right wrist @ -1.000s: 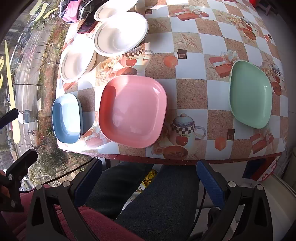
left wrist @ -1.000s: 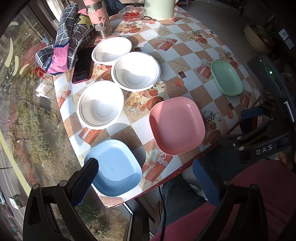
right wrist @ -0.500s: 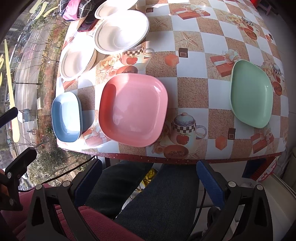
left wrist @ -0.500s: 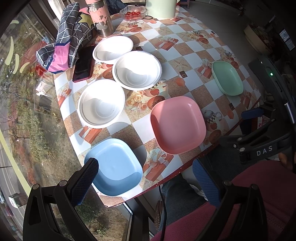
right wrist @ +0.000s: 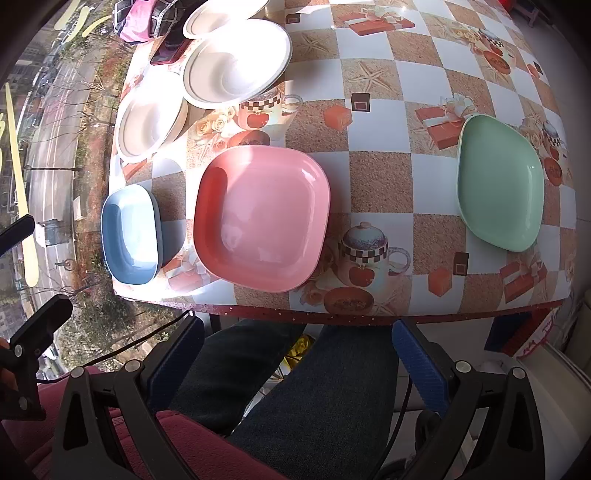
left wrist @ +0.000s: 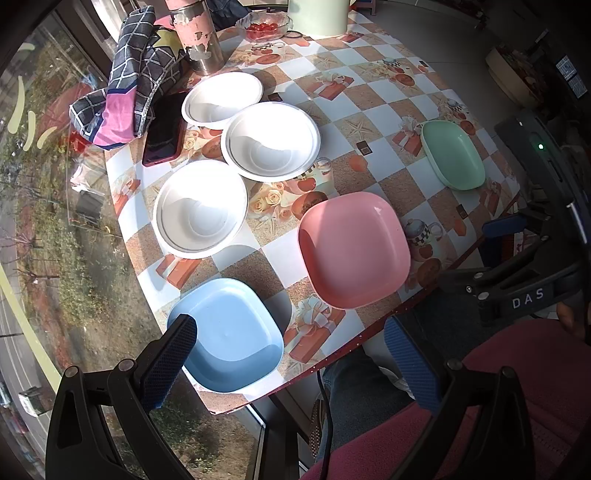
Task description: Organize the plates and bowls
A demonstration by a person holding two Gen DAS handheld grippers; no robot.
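Note:
Three white round bowls stand in a line on the checked table. A blue square plate, a pink square plate and a green square plate lie along the near edge. They also show in the right wrist view: blue plate, pink plate, green plate, white bowls. My left gripper is open and empty just before the blue plate. My right gripper is open and empty, below the table edge near the pink plate.
A folded checked cloth, a dark phone, a pink metal flask and a glass bowl of tomatoes stand at the far side. The table edge runs above the person's legs. A window lies left.
Both grippers have drifted slightly toward the table; the plates and bowls have not moved. Both stay open.

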